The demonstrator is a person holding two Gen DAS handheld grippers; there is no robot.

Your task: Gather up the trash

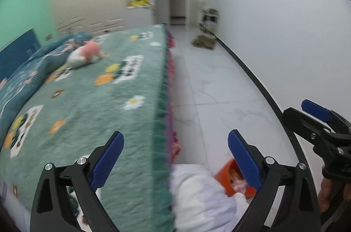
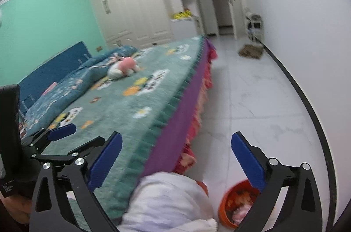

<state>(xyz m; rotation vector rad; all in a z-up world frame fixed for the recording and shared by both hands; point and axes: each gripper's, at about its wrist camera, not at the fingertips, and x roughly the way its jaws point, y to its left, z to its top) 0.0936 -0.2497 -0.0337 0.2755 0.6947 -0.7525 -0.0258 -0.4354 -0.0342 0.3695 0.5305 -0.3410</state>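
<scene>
I see the left hand-held gripper (image 1: pixel 175 157) spread wide, nothing between its blue pads (image 1: pixel 107 162); the right hand-held gripper (image 2: pixel 176 158) equally wide and empty; both held above the bed's (image 2: pixel 122 104) edge; orange trash bin (image 2: pixel 230 207) on the white tile floor (image 2: pixel 252 100) beside the bed, holding pinkish scraps; white bundle (image 2: pixel 171 203) lies just left of the bin; frames blurred.

Pink plush toy (image 2: pixel 124 67) on bed (image 2: pixel 122 113)
</scene>
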